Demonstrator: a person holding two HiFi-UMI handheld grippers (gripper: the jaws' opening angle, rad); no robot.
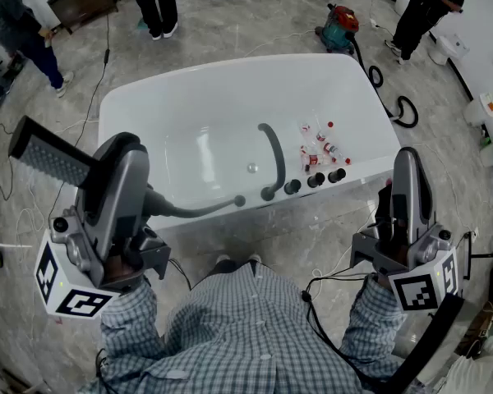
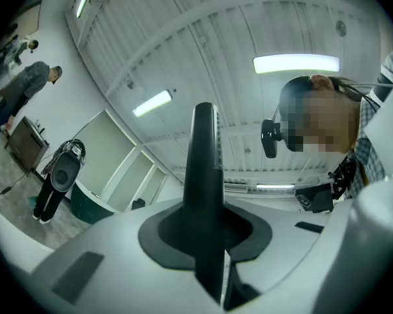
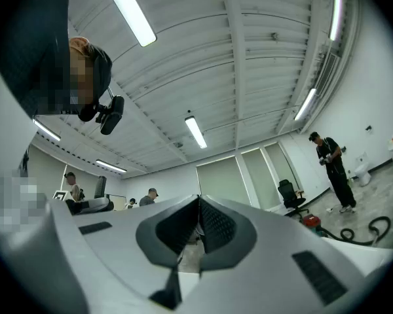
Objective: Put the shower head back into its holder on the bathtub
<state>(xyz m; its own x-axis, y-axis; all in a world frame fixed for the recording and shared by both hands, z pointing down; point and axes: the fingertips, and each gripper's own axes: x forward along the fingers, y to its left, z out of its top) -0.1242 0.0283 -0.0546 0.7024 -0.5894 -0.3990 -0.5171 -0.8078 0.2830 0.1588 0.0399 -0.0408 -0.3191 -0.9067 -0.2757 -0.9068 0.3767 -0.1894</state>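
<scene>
My left gripper [image 1: 107, 167] is shut on the dark grey shower head [image 1: 49, 158], held up at the near left of the white bathtub [image 1: 131, 109]. The head's flat rectangular face sticks out to the upper left of the jaws. Its grey hose [image 1: 197, 210] runs from the gripper to the tub's near rim. In the left gripper view the shower head [image 2: 205, 169] stands as a dark upright bar between the jaws of the left gripper [image 2: 209, 234]. My right gripper [image 1: 407, 161] hangs at the tub's near right corner, shut and empty, its pads meeting in the right gripper [image 3: 198, 224] view.
A dark curved spout [image 1: 271, 158] and three round knobs [image 1: 315, 180] sit on the tub's near rim. Several small bottles [image 1: 319, 150] lie inside the tub. A red and teal vacuum [image 1: 338, 25] with a black hose [image 1: 398, 109] stands behind. People stand around the room's edges.
</scene>
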